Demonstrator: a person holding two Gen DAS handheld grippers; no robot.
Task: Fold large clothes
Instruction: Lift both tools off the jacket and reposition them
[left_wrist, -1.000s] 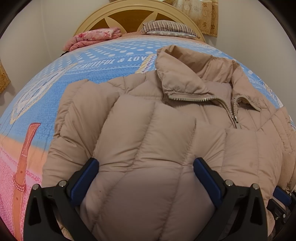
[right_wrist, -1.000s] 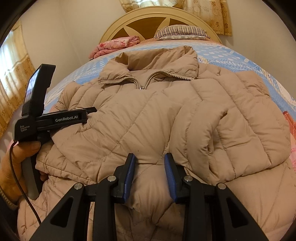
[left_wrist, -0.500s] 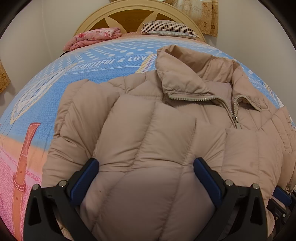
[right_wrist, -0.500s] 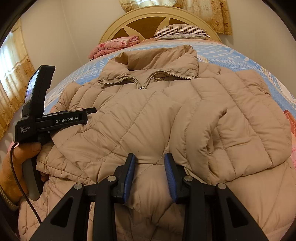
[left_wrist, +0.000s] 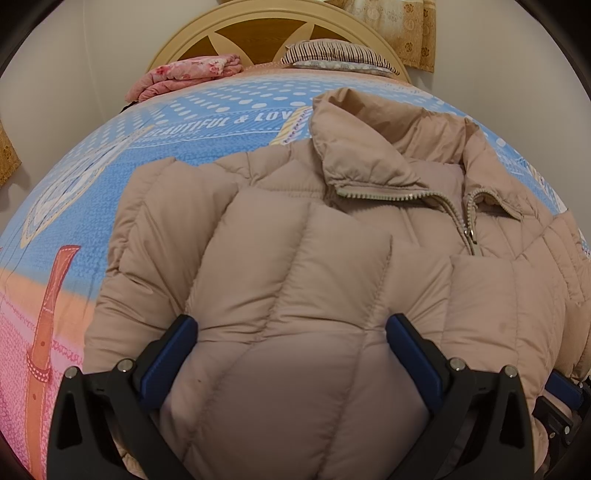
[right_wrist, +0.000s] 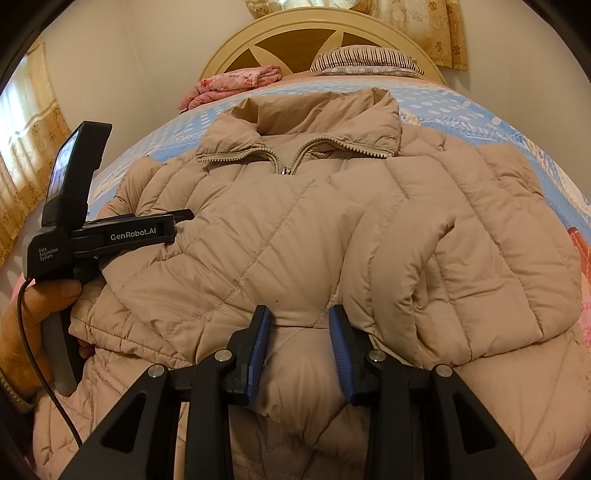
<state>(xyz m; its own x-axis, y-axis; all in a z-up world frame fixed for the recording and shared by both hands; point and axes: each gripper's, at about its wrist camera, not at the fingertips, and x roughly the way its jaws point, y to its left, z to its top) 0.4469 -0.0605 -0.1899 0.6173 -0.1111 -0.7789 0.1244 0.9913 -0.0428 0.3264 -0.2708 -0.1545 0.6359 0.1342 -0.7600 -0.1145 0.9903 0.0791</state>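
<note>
On the bedsheet (left_wrist: 207, 122) you can read "BEAUTIFUL & LOV" in white letters; the jacket (left_wrist: 295, 280) covers the rest. Your left gripper (right_wrist: 122, 236) carries "GenRobot.AI" along its side and, smaller, "Data Acquisition System" near the handle.

both angled down: left gripper (left_wrist: 291, 332) spread wide, right gripper (right_wrist: 297, 328) half closed, pinching padding.
</note>
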